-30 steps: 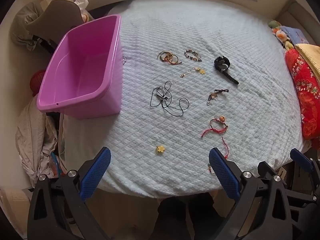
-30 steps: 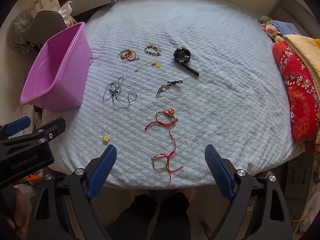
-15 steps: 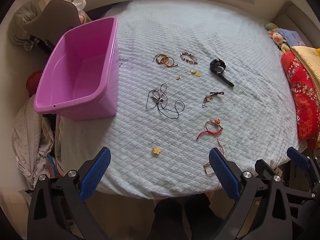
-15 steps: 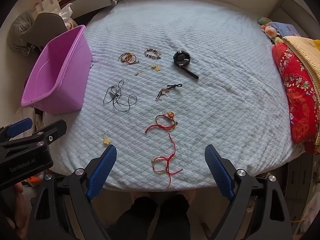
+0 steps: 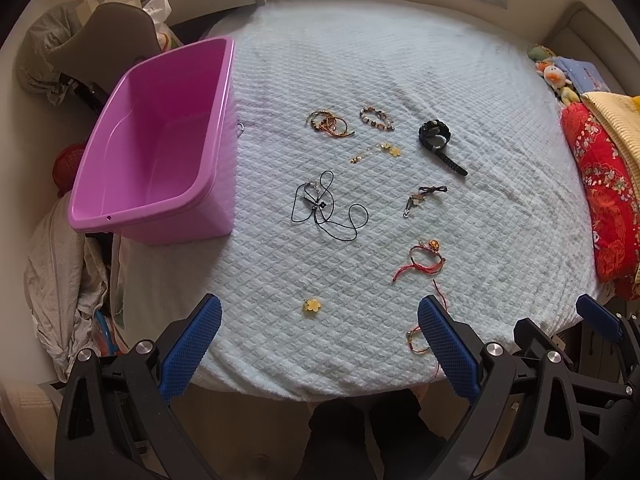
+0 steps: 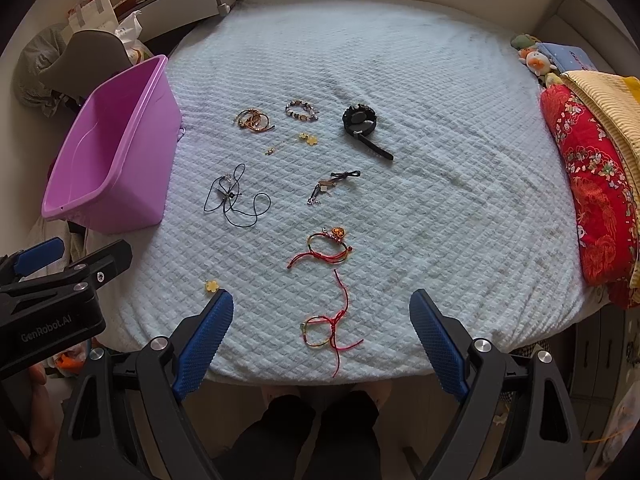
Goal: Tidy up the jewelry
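Jewelry lies scattered on a pale blue quilted bed [image 5: 500, 184]. An empty purple plastic bin [image 5: 156, 148] stands at the bed's left edge. Gold bangles [image 5: 329, 123], a beaded bracelet [image 5: 375, 117], a black watch [image 5: 436, 138], a black cord necklace [image 5: 326, 208], a small keychain charm [image 5: 420, 198] and a yellow flower charm [image 5: 313, 305] lie apart. Two red string bracelets [image 6: 329, 246] [image 6: 326, 330] lie nearest me. My left gripper [image 5: 318, 330] and right gripper [image 6: 320, 326] hover open above the bed's near edge, both holding nothing.
A red patterned quilt [image 6: 596, 200] and yellow blanket [image 6: 604, 96] pile at the right edge, with plush toys [image 6: 534, 60] behind. A chair [image 5: 108, 36] draped with clothes and bags stands left of the bin. The person's dark trouser legs [image 6: 312, 436] show below.
Both grippers have drawn back and risen slightly, so the bed and jewelry look a bit smaller and farther. Nothing on the bed has moved; both grippers stay open.
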